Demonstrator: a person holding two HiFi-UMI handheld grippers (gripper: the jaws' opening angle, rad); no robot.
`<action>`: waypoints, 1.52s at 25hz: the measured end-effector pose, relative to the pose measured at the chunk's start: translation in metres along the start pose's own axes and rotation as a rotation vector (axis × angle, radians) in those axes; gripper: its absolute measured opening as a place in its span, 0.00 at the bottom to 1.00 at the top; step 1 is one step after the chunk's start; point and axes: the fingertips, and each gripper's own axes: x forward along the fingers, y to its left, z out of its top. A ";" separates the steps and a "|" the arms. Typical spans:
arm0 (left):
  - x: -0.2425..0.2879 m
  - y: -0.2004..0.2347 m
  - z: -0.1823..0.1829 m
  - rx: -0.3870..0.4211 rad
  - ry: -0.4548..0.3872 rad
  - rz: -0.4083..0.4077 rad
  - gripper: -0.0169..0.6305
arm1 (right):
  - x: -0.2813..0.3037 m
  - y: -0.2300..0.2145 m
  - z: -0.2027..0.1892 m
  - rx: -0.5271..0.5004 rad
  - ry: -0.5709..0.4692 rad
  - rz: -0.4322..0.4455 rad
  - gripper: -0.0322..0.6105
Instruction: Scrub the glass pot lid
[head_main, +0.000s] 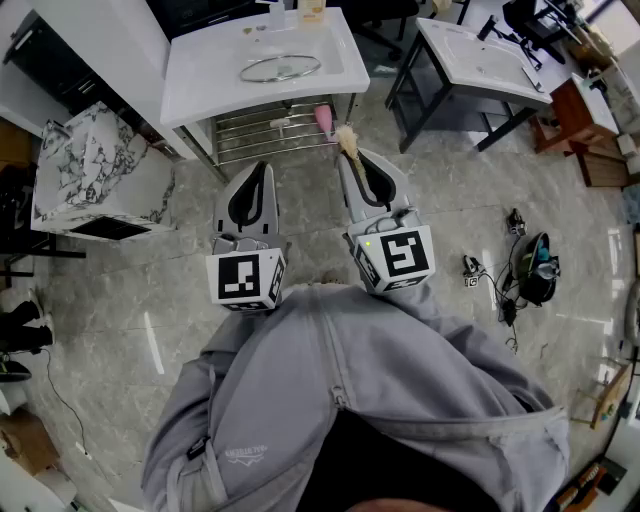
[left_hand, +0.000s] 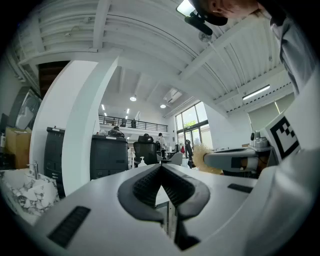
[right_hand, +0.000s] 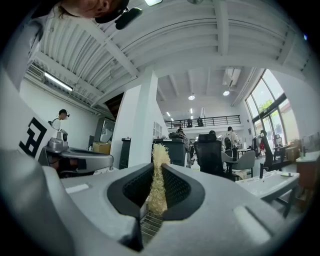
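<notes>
The glass pot lid (head_main: 280, 68), a metal-rimmed ring, lies flat on the white sink top (head_main: 200, 80) ahead of me. Both grippers are held level in front of my body, short of the sink's front edge. My left gripper (head_main: 262, 166) (left_hand: 160, 168) is shut with nothing between its jaws. My right gripper (head_main: 346, 152) (right_hand: 159, 167) is shut on a straw-coloured scrubber (head_main: 347, 138) (right_hand: 159, 175), whose fibres stick out past the fingertips. In the left gripper view the right gripper (left_hand: 235, 161) and the scrubber (left_hand: 202, 157) show at the right.
A wire rack (head_main: 262, 135) sits under the sink top, with a pink item (head_main: 323, 118) on it. A marble-patterned box (head_main: 90, 170) stands at the left. A second white table (head_main: 480, 55) is at the right, with cables and a dark device (head_main: 535, 268) on the floor.
</notes>
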 end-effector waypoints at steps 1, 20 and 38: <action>-0.001 0.000 -0.001 0.000 0.001 -0.002 0.04 | -0.001 0.001 -0.001 0.002 0.000 -0.003 0.11; 0.001 0.036 -0.026 -0.028 0.012 -0.063 0.04 | 0.017 0.016 -0.022 0.043 0.006 -0.079 0.11; 0.167 0.087 -0.034 -0.032 -0.005 -0.052 0.04 | 0.184 -0.078 -0.046 0.052 0.021 -0.004 0.11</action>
